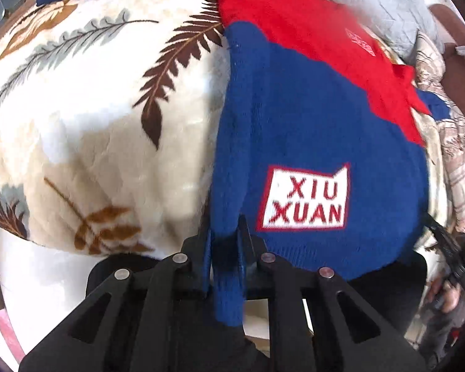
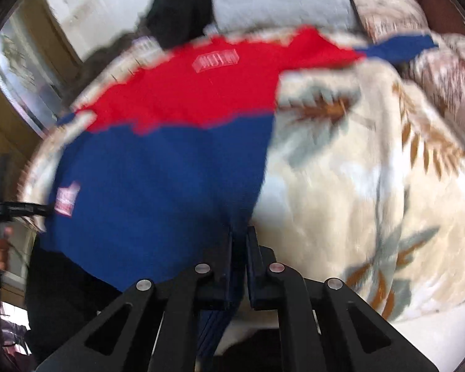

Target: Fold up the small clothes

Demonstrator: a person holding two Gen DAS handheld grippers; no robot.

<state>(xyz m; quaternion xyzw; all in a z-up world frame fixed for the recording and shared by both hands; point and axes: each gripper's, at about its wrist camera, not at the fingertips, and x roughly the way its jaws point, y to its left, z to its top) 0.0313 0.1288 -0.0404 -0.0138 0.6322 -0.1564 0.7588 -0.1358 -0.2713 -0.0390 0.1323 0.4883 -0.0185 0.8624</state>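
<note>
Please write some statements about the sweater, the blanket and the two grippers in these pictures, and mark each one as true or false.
1. The sweater is red in its upper part and blue in its lower part. True.
2. The left gripper is open and holds nothing. False: its fingers are shut on the sweater's blue hem.
3. The sweater lies on a blanket printed with leaves. True.
4. The white patch on the sweater reads "XIU XUAN". True.
5. The right gripper grips a red sleeve. False: it is shut on the blue hem.
</note>
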